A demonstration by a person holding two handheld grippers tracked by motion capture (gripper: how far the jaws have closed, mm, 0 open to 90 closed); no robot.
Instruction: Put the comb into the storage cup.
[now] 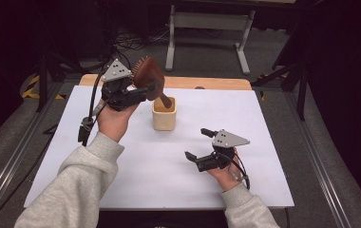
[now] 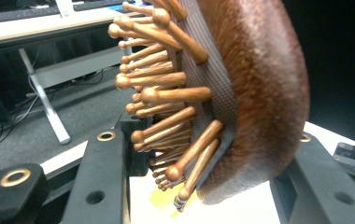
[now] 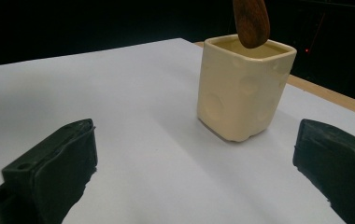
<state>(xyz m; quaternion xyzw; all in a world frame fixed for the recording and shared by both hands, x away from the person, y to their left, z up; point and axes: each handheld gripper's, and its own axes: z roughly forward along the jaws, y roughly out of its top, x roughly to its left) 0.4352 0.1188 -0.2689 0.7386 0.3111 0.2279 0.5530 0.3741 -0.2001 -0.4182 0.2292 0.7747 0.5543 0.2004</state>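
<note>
One cream, square-sided ceramic cup [image 1: 164,116] with round dimples stands alone on the white table sheet [image 1: 136,166], nothing else near it. One brown wooden paddle hairbrush [image 1: 149,76], with ball-tipped wooden pins on a grey cushion, is clamped in the left gripper [image 1: 143,90], its handle tip just over the cup's mouth. The right gripper [image 1: 198,145] hovers apart, jaws spread wide.
</note>
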